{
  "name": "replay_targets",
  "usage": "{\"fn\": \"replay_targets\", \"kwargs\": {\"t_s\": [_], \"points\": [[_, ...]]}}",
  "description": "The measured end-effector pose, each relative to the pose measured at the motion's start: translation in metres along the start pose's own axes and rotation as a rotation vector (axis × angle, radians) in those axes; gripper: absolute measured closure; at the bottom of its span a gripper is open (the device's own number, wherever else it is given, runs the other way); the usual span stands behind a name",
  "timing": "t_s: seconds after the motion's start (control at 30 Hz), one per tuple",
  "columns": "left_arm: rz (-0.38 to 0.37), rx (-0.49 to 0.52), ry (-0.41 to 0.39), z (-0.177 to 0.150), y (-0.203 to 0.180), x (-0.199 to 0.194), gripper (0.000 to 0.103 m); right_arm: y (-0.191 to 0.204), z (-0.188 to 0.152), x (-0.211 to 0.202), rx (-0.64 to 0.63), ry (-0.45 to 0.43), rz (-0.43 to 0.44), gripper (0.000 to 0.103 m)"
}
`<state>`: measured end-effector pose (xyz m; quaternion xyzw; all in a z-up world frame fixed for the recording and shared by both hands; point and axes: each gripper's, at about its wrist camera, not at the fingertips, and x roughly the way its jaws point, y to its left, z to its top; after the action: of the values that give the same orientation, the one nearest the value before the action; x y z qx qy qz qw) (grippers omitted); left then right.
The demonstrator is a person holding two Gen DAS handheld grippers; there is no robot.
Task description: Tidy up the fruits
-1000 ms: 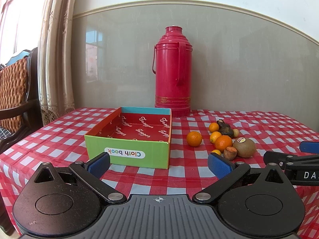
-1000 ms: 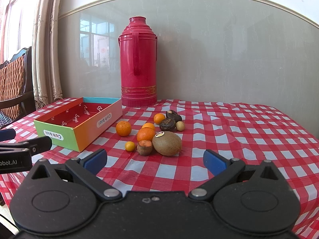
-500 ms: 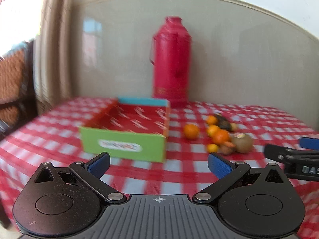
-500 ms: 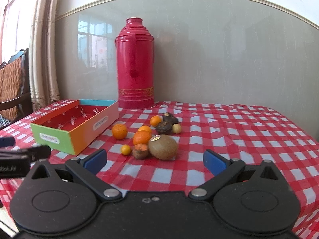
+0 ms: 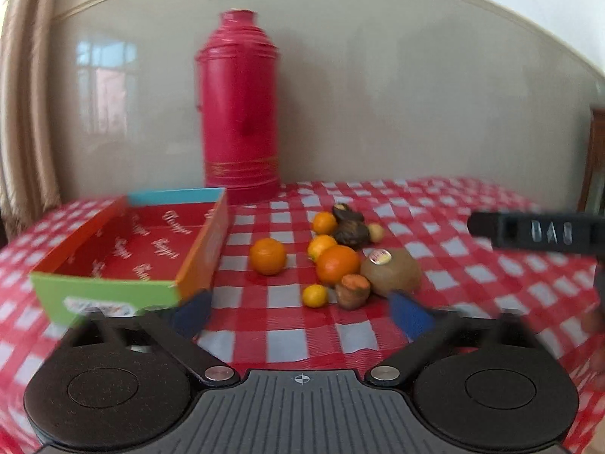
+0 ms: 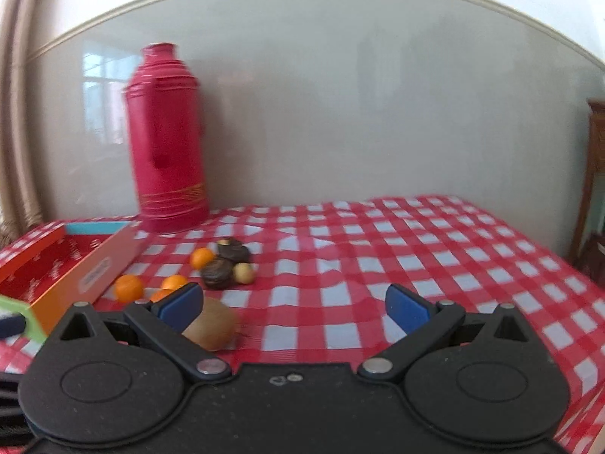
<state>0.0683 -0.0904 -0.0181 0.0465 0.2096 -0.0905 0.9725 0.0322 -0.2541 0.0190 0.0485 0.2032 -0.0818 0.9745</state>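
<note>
The kiwi (image 5: 391, 271) lies at centre frame in the left view, its long axis running left to right, sticker end to the left, touching an orange (image 5: 337, 264). The open box (image 5: 102, 295) stretches from lower left toward the thermos (image 5: 239, 106). The counter (image 5: 472, 265) wears red-checked cloth against a grey wall. The left tool (image 5: 300, 312) is closing on nothing; the right tool (image 6: 293, 304) gapes, empty.
</note>
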Motion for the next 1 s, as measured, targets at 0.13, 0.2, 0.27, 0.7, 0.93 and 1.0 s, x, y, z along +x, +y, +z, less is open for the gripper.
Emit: {"fn": "replay_targets", "kwargs": {"t_s": [0.13,0.2,0.27,0.7,0.93,1.0], "points": [[-0.04,-0.037,0.084,0.001,-0.01,0.027,0.048,-0.009,-0.003,0.015,0.037,0.033,-0.021,0.006],[-0.051,-0.046,0.092,0.003,-0.014,0.035,0.048,-0.01,-0.004,0.02,0.038,0.037,-0.026,0.006],[-0.06,-0.046,0.094,0.005,-0.019,0.043,0.048,-0.011,-0.002,0.024,0.038,0.034,-0.026,0.006],[-0.07,-0.036,0.123,0.013,-0.025,0.073,0.074,-0.013,0.0,0.056,0.025,0.059,-0.051,0.006],[0.064,-0.08,-0.058,0.032,0.022,0.038,0.074,0.007,0.002,0.056,0.029,0.052,-0.018,0.006],[0.107,-0.105,-0.084,0.035,0.043,0.032,0.074,0.016,0.002,0.056,0.015,0.051,-0.003,0.006]]}}
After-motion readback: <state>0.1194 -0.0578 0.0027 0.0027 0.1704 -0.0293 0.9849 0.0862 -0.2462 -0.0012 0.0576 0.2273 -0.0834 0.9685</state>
